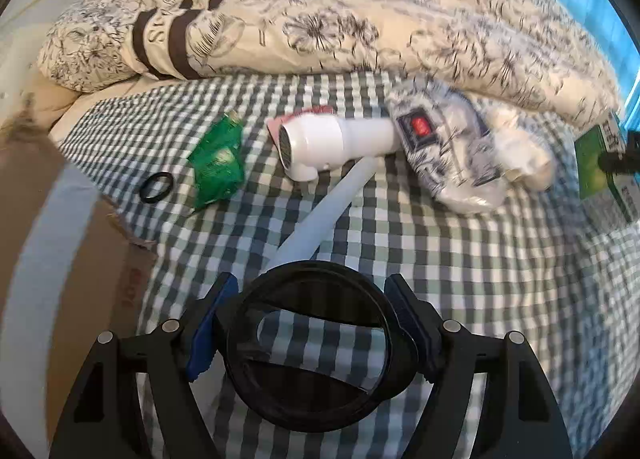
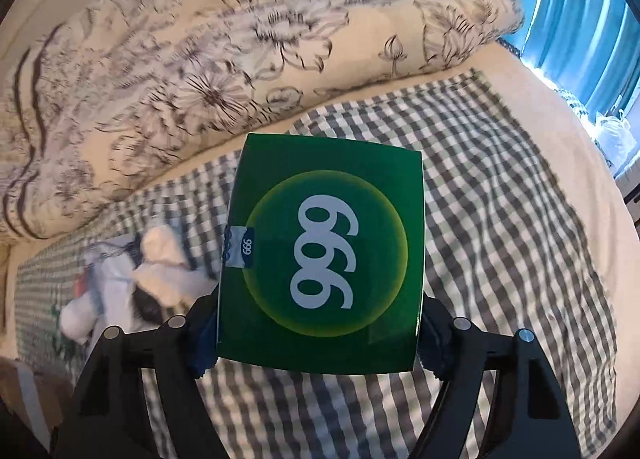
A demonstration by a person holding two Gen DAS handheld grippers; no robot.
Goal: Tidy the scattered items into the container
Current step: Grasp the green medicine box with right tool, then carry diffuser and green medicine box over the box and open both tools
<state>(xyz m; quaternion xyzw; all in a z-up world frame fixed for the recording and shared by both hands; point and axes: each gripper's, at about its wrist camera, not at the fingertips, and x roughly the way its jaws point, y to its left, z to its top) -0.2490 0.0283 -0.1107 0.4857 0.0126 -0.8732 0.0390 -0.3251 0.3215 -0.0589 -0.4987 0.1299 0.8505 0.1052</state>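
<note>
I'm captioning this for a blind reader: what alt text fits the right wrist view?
The right gripper clamps a green box printed "999" above a gingham sheet. A floral duvet lies behind, with a white bagged bundle at left.

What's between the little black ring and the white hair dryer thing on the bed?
A crumpled green packet lies between the black ring and the white dryer, on the checked sheet. The left wrist view shows it.

Green box (image 2: 320, 255), grey-white checked sheet (image 1: 460, 259), floral cream duvet (image 1: 360, 11).
</note>
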